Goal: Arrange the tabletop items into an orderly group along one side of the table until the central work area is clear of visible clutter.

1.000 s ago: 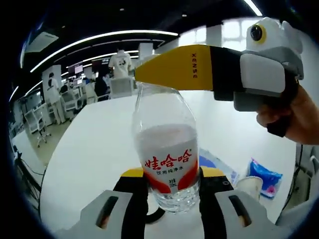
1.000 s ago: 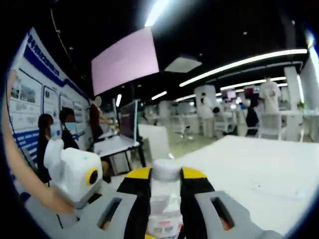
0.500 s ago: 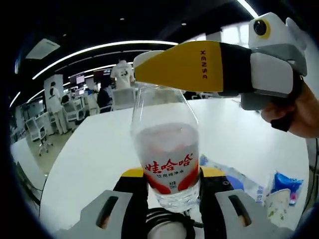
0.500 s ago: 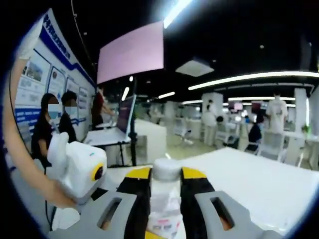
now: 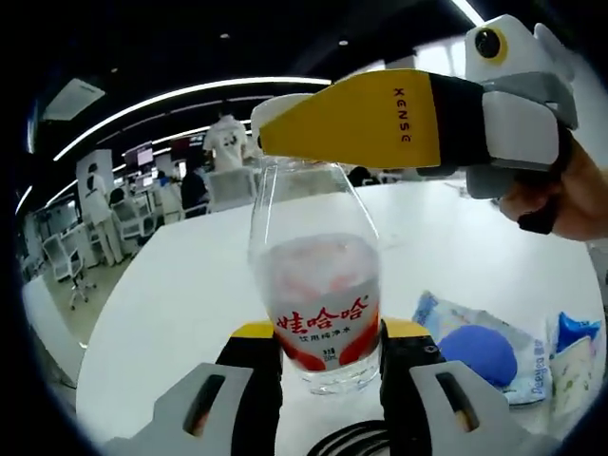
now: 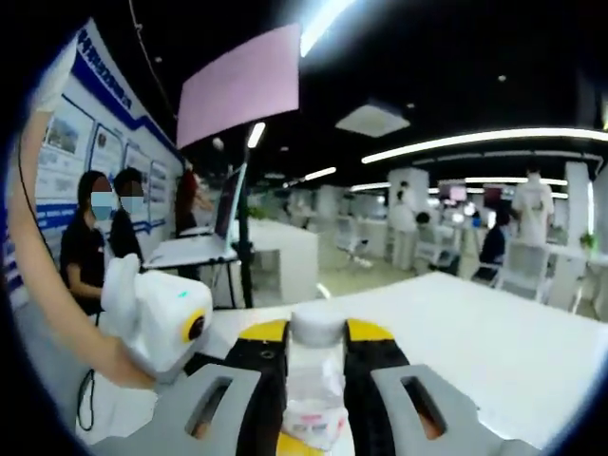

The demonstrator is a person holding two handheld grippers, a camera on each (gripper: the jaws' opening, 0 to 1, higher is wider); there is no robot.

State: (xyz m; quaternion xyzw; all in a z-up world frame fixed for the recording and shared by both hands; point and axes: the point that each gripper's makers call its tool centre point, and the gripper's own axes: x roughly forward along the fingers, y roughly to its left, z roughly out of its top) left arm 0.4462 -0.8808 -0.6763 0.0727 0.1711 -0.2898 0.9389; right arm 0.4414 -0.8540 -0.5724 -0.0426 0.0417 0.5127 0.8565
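Note:
A clear water bottle (image 5: 316, 290) with a red and white label stands upright between the jaws of my left gripper (image 5: 323, 356), which is shut on its lower body. My right gripper (image 5: 285, 128) comes in from the right in the left gripper view and is shut on the bottle's top. In the right gripper view the bottle's white cap (image 6: 316, 325) sits between the yellow and black jaws of my right gripper (image 6: 316, 347), and the left gripper's white body (image 6: 157, 318) shows at the lower left, held by a hand.
A white table (image 5: 171, 304) lies under the bottle. On it at the right are a blue ball in a clear bag (image 5: 480, 353) and a blue and white packet (image 5: 570, 347). A black cable (image 5: 356, 442) curls by the near edge. People and desks fill the office behind.
Both views have shifted with the hands. Against the table behind, the bottle sits further from the packets, and a blue ball in a bag has come into view. Both grips hold.

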